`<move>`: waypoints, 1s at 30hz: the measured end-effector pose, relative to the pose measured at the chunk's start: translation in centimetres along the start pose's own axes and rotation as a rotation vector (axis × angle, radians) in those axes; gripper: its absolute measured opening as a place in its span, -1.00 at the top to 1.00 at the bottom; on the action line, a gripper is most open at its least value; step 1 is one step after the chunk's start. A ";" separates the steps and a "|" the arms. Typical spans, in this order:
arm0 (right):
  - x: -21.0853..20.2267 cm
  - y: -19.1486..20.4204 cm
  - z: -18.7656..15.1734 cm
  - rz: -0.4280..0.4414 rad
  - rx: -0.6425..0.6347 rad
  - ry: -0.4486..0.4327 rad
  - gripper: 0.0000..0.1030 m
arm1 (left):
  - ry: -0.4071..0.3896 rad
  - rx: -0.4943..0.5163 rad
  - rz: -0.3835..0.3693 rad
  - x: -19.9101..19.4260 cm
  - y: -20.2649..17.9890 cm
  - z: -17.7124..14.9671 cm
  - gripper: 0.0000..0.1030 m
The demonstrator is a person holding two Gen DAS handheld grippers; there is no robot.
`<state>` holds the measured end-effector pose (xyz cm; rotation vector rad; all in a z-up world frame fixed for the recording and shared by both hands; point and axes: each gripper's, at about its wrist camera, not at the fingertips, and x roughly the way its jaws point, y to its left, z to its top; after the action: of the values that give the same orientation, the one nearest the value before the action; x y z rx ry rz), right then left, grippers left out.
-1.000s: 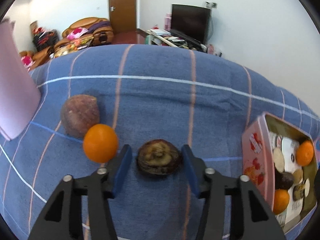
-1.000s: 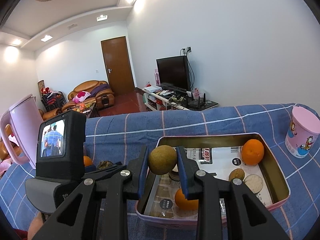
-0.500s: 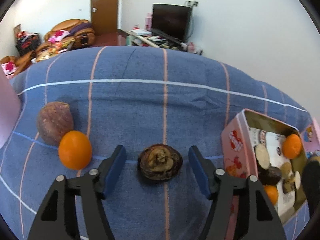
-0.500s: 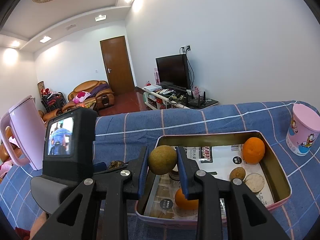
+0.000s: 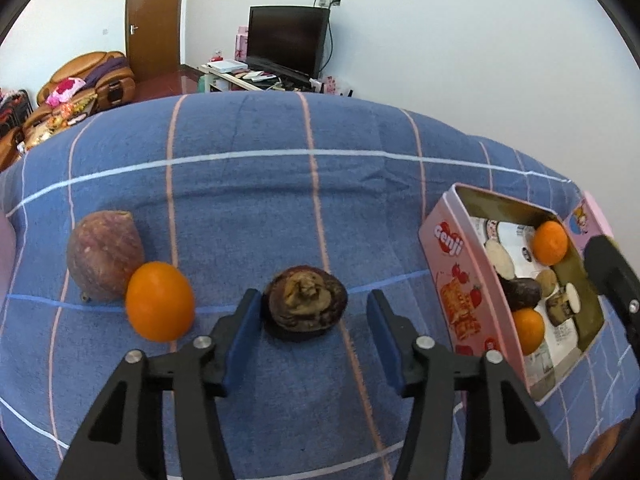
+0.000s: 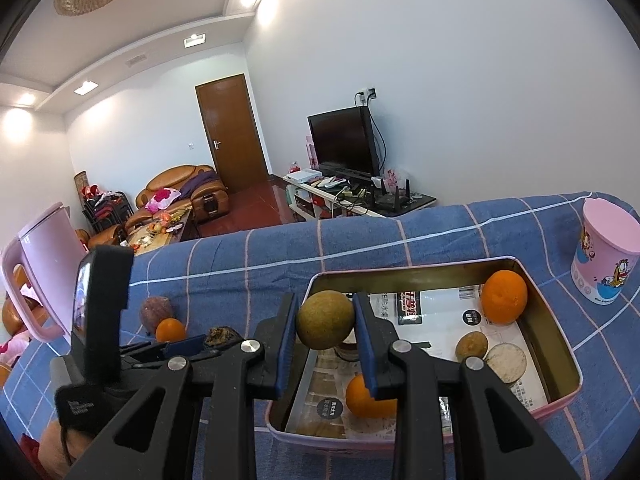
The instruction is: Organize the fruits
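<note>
The left gripper [image 5: 310, 326] is open around a dark mangosteen [image 5: 306, 302] on the blue cloth [image 5: 240, 200]; its left pad almost touches the fruit, while the right pad stands apart. An orange [image 5: 159, 301] lies just beside the left finger (touching a brown fruit [image 5: 105, 254] behind it). The right gripper [image 6: 325, 342] clamps a green-brown fruit [image 6: 325, 319] above the near-left edge of the pink tin [image 6: 560, 344], which holds two oranges and small pieces.

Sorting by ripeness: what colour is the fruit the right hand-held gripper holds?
Dull yellowish-green fruit, clearest in right wrist view.
</note>
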<state>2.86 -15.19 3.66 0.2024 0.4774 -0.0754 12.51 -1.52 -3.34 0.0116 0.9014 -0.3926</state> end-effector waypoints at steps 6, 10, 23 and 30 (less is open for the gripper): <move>0.0 0.1 -0.2 0.002 0.001 0.000 0.42 | 0.007 0.038 0.111 0.4 -1.5 0.4 0.13; -0.1 0.2 -0.2 0.011 0.002 -0.006 0.42 | -0.008 -0.002 0.093 0.0 -0.9 0.1 0.13; -0.7 2.5 -0.8 0.061 -0.093 -0.048 0.42 | -0.299 -0.081 0.299 -7.5 -0.5 -4.1 0.13; -0.6 3.8 -1.7 0.070 -0.146 -0.057 0.42 | -0.378 -0.092 0.360 -9.9 -0.1 -6.1 0.13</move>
<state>2.02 -11.09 3.16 0.0730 0.4166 0.0219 2.34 2.71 0.42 0.0142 0.5277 -0.0129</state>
